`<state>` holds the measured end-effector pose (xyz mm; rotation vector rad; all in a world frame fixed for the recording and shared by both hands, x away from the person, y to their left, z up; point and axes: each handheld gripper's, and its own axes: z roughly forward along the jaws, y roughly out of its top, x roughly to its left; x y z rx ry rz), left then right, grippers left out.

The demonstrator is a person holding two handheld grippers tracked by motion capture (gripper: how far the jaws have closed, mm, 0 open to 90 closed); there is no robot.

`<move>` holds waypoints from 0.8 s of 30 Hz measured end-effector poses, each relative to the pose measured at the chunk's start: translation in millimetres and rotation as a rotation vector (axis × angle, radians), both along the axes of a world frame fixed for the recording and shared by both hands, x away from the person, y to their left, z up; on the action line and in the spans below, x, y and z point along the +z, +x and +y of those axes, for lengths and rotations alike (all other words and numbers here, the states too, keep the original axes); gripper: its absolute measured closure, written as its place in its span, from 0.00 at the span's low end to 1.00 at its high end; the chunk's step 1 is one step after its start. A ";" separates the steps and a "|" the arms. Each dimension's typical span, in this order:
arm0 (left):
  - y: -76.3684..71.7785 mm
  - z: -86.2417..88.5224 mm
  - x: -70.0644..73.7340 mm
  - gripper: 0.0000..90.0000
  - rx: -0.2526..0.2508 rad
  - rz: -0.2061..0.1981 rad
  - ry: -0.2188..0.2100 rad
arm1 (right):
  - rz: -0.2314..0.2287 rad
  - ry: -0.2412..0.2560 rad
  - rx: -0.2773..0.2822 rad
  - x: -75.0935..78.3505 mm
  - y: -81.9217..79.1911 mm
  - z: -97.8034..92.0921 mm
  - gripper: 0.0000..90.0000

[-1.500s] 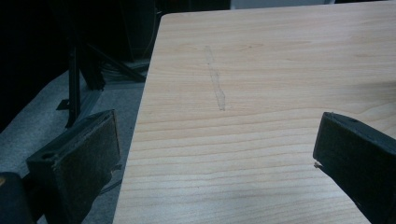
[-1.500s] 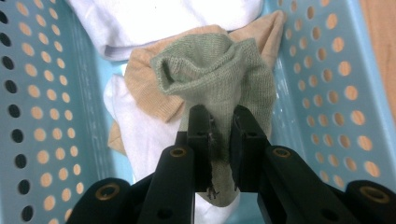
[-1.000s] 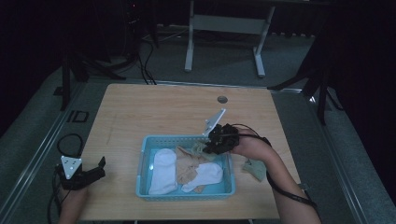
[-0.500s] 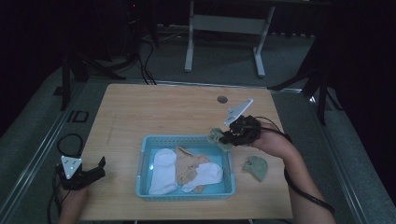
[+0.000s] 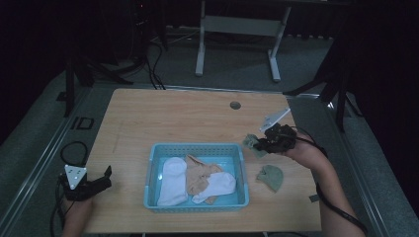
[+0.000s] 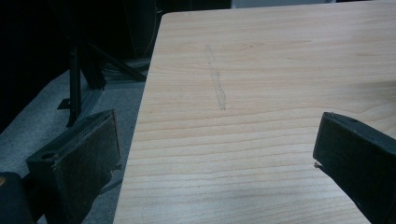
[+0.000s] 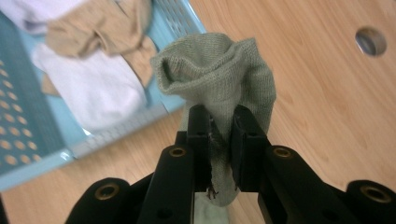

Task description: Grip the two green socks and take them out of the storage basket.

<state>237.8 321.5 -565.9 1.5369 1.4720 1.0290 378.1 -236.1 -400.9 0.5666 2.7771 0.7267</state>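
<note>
My right gripper point(image 5: 264, 142) is shut on a green sock point(image 7: 219, 79), held just right of the blue basket point(image 5: 197, 148) and above the table. The sock point(image 5: 252, 144) dangles from the jaws in the high view. A second green sock point(image 5: 270, 177) lies flat on the wood right of the basket. Inside the basket lie white socks point(image 5: 173, 180) and tan socks point(image 5: 200, 173). My left gripper point(image 5: 101, 180) rests at the table's front left corner, open, with bare wood between its fingers point(image 6: 79, 163).
A round cable hole point(image 5: 235, 105) sits in the table's far side. The table's left edge point(image 6: 140, 121) drops to grey floor with black stand legs. A white frame point(image 5: 237, 29) stands behind the table.
My right gripper has carried the green sock out of the basket and rightward past its right rim. The left gripper has stayed put.
</note>
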 end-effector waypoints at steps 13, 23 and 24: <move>-0.2 0.0 0.0 0.00 0.000 -0.002 0.000 | 0.035 -0.027 -0.096 -42.4 17.3 -24.2 0.88; -0.2 -0.5 0.0 0.00 0.002 -0.002 0.001 | 0.087 -0.038 -0.163 -75.4 30.0 -32.6 0.88; -0.2 -0.5 0.0 0.00 0.001 -0.002 0.002 | 0.091 -0.046 -0.162 -79.0 31.0 -32.6 0.88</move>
